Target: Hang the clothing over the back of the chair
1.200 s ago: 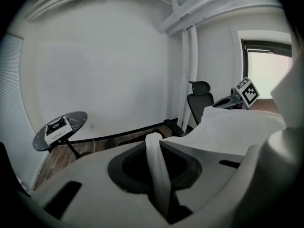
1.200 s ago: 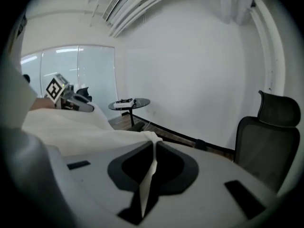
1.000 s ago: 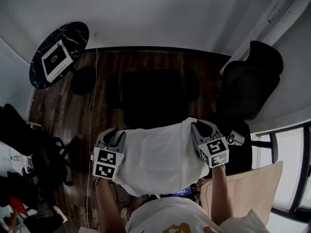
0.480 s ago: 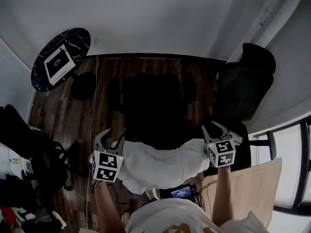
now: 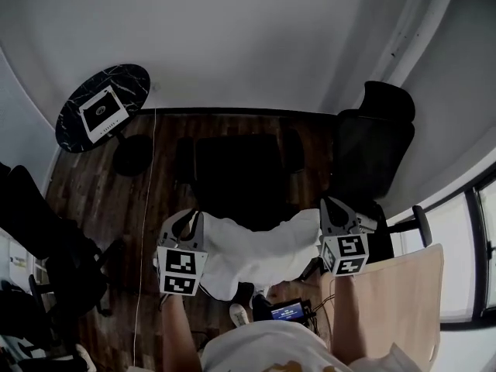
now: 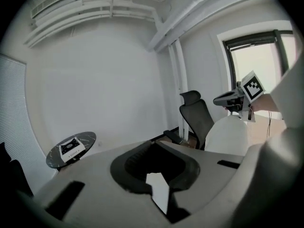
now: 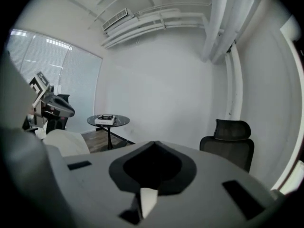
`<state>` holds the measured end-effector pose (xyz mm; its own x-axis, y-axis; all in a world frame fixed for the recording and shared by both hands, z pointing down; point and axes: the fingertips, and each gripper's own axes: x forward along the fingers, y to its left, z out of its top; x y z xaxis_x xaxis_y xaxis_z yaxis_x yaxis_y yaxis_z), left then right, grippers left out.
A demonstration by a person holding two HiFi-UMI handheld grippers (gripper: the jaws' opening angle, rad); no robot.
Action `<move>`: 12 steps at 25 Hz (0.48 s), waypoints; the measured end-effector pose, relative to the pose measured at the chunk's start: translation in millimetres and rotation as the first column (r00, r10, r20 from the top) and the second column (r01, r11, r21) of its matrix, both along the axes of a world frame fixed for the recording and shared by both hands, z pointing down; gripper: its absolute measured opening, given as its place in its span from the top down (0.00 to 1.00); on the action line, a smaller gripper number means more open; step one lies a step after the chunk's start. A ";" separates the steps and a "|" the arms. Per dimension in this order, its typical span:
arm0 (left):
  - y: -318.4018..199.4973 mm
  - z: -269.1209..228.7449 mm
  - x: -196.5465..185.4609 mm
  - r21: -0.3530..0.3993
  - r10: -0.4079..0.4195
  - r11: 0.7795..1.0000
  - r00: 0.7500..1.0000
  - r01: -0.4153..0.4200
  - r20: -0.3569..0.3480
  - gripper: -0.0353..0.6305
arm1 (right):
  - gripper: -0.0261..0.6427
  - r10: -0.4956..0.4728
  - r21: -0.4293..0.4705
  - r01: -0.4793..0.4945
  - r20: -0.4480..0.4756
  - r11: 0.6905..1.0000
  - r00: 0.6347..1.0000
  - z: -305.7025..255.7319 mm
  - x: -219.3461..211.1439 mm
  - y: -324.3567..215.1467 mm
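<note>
A white garment (image 5: 252,250) hangs stretched between my two grippers, just in front of the black chair (image 5: 236,169) in the head view. My left gripper (image 5: 186,227) holds its left end; the jaws have just been closing, and a sliver of white cloth (image 6: 159,190) sits pinched between them. At the other end, my right gripper (image 5: 335,214) is shut on the garment, with a strip of cloth (image 7: 148,199) showing in the jaws. In the left gripper view the garment (image 6: 228,136) bulges below the right gripper (image 6: 237,99).
A black office chair (image 5: 373,142) stands at the right by the wall. A round dark table (image 5: 105,108) with a white box is at the back left. A pale wooden panel (image 5: 399,293) is beside my right arm. A small lit device (image 5: 288,310) lies on the floor.
Both grippers have risen with the garment. The cloth, spread wide a second ago, now hangs as a narrower band between them.
</note>
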<state>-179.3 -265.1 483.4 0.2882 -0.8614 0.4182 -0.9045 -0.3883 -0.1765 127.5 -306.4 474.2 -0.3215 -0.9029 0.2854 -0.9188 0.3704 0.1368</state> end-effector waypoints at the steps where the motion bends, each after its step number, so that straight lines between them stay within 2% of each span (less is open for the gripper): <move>1: 5.3 -6.3 3.7 0.024 0.004 1.000 1.000 -0.003 -0.016 0.91 | 0.94 -0.011 0.008 0.011 0.018 1.000 1.000 -4.4 -7.2 8.0; 5: 31.8 -18.9 18.3 0.097 0.015 0.995 0.996 -0.006 -0.087 0.92 | 0.94 -0.080 0.027 0.077 0.143 0.997 0.986 -20.0 -41.8 47.1; 7: 46.7 -17.5 32.0 0.103 0.039 0.995 0.982 -0.020 -0.184 0.92 | 0.94 -0.095 0.032 0.090 0.182 0.995 0.979 -24.6 -49.9 69.9; 8: 54.2 -17.1 39.3 0.100 0.058 0.994 0.965 -0.033 -0.255 0.92 | 0.94 -0.098 0.035 0.093 0.181 0.995 0.979 -25.8 -52.1 80.7; 10: 69.2 -20.2 51.0 0.096 0.100 0.993 0.910 -0.066 -0.403 0.92 | 0.94 -0.100 0.051 0.093 0.148 0.994 0.984 -27.2 -55.1 100.2; 12: 80.8 -24.2 57.1 0.093 0.117 0.992 0.858 -0.081 -0.500 0.92 | 0.94 -0.088 0.075 0.079 0.115 0.994 0.990 -29.2 -53.1 116.4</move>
